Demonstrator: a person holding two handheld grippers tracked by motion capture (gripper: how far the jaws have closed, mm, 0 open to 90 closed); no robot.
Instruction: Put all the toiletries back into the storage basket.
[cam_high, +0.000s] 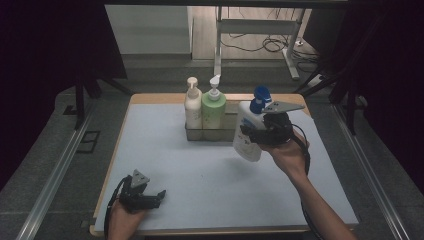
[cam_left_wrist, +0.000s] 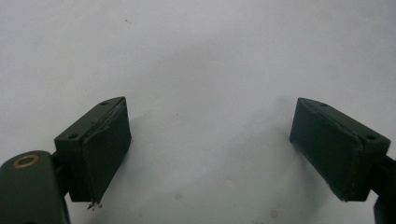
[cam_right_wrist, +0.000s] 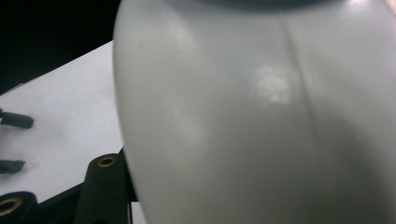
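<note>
A white bottle (cam_high: 246, 118) with a blue pump top is held tilted above the mat, just right of the rack, and my right gripper (cam_high: 253, 134) is shut on its body. Its pale rounded side (cam_right_wrist: 261, 116) looms close in the right gripper view, hiding the jaws' tips. At the near left corner of the mat my left gripper (cam_high: 159, 197) rests low and open. In the left gripper view its two pads (cam_left_wrist: 105, 149) stand wide apart over the bare mat, and the left gripper (cam_left_wrist: 210, 135) holds nothing.
A dark rack (cam_high: 221, 134) at the back centre holds a cream pump bottle (cam_high: 193, 107) and a green pump bottle (cam_high: 213, 111). The pale mat (cam_high: 200, 170) covers a wood-edged table. Metal rails run along both sides; a desk frame and cables lie beyond.
</note>
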